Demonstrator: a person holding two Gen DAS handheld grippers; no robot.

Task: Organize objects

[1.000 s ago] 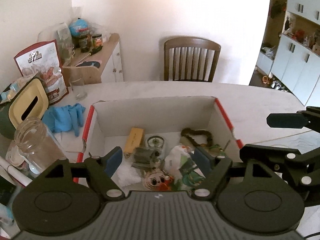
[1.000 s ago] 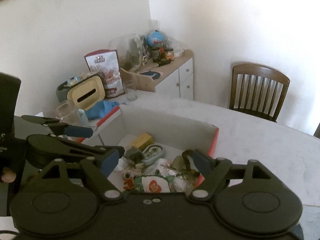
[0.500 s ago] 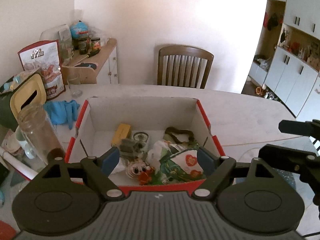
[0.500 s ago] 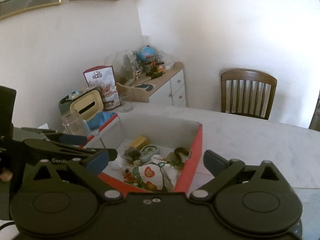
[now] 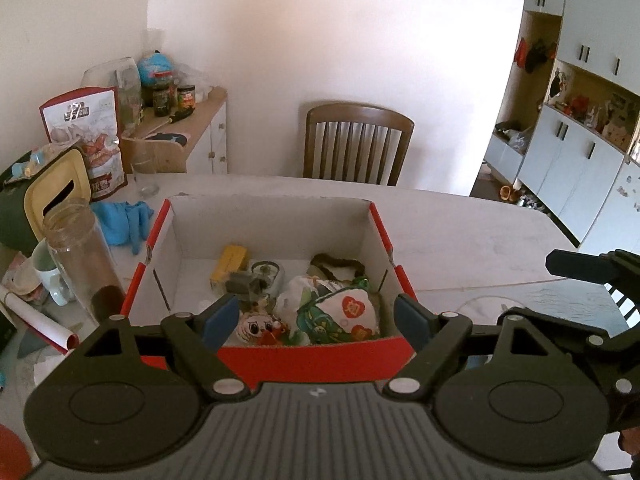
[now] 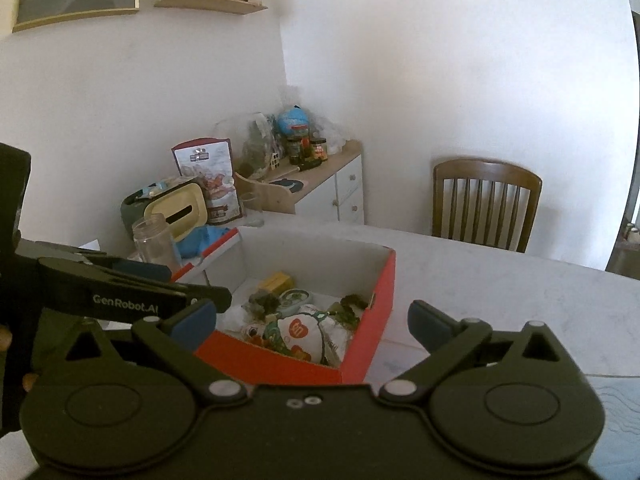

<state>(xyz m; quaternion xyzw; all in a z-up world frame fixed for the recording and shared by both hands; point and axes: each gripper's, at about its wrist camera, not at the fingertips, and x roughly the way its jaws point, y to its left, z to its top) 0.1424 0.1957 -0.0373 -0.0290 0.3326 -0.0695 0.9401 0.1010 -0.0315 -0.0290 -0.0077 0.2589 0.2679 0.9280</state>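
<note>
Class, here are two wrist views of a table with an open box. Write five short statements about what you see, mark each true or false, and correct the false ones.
1. The red box lies open with several items inside. True.
2. The left tool is shut on the yellow block. False: it is open and holds nothing; the block lies in the box.
3. A wooden chair stands at the far side of the table. True.
4. The clear jar stands inside the box. False: it stands on the table, outside the box's left wall.
5. The right tool grips the heart-printed pouch. False: it is open and empty; the pouch lies in the box.
</note>
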